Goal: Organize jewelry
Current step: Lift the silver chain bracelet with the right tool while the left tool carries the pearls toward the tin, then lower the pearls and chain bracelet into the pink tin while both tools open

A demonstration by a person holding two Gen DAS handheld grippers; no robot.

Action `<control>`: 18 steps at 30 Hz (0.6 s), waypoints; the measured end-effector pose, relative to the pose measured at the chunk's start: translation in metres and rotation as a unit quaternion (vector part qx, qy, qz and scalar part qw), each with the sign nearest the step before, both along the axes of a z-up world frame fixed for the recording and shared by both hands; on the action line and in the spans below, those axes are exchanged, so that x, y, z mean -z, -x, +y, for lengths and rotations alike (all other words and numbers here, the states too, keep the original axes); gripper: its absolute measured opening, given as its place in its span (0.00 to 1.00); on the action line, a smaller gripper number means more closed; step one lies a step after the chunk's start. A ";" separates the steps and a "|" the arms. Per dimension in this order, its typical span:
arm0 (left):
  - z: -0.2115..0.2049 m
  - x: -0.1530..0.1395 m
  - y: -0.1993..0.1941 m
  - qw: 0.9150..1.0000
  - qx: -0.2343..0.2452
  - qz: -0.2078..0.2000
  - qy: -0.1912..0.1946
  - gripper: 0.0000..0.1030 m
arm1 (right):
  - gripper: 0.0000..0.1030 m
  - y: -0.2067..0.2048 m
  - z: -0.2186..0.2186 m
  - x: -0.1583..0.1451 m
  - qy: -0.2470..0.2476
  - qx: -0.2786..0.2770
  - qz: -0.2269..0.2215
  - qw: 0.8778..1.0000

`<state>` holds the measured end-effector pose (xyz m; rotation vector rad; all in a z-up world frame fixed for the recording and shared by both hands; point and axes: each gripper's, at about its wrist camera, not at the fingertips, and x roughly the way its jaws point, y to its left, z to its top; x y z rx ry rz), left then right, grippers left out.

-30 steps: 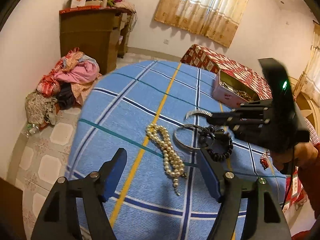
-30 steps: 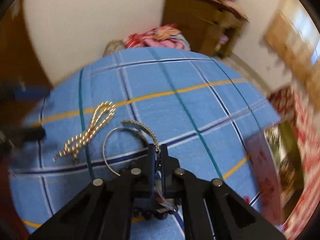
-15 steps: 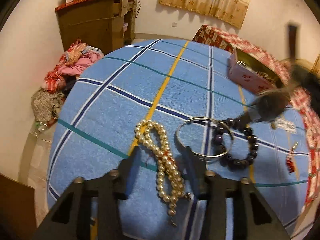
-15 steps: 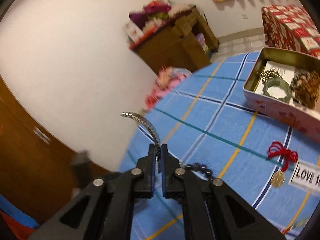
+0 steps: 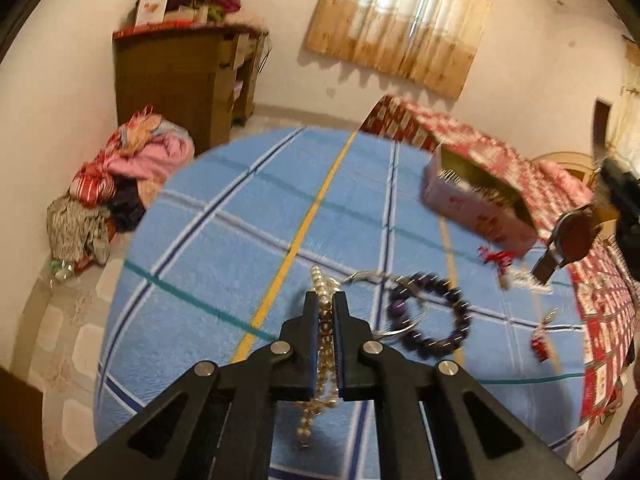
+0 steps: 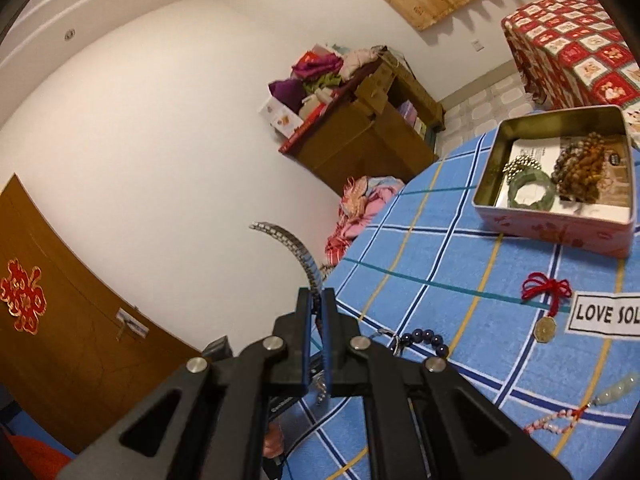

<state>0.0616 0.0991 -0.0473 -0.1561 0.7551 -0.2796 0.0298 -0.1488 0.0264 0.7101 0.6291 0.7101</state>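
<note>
My left gripper (image 5: 326, 300) is shut on the pearl necklace (image 5: 325, 364), whose strands run between the jaws down onto the blue checked cloth (image 5: 240, 232). A dark bead bracelet (image 5: 430, 314) and a thin silver bangle (image 5: 366, 278) lie just right of it. My right gripper (image 6: 316, 296) is shut on a metal watch; its band (image 6: 294, 246) curves up past the fingertips, held in the air left of the pink tin box (image 6: 560, 226). The watch face (image 5: 576, 236) shows at the right in the left wrist view. The tin (image 5: 476, 204) holds a green bangle (image 6: 532, 194) and brown beads (image 6: 580, 172).
A red-tasselled coin charm (image 6: 546, 308) and a "LOVE" card (image 6: 604, 314) lie on the cloth before the tin. A jade pendant on a beaded string (image 6: 600, 400) lies at the right. A wooden cabinet (image 5: 176, 84) and clothes pile (image 5: 132, 160) stand beyond the table.
My left gripper has gone from open to shut on the pearl necklace. My right gripper has lifted the watch off the cloth and swung it toward the tin.
</note>
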 end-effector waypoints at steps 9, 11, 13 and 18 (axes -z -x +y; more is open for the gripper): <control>-0.015 -0.034 0.007 0.999 0.023 -0.042 0.001 0.05 | 0.07 0.009 -0.029 -0.009 -0.015 0.036 -0.012 0.999; -0.022 -0.043 0.008 0.998 0.030 -0.052 0.000 0.05 | 0.07 0.010 -0.038 -0.013 -0.016 0.048 -0.016 0.999; -0.029 -0.051 0.010 0.997 0.039 -0.059 0.004 0.05 | 0.07 0.010 -0.048 -0.016 -0.017 0.058 -0.021 0.998; -0.053 -0.075 -0.001 0.994 0.075 -0.082 0.019 0.05 | 0.07 0.006 -0.080 -0.033 -0.010 0.098 -0.034 0.995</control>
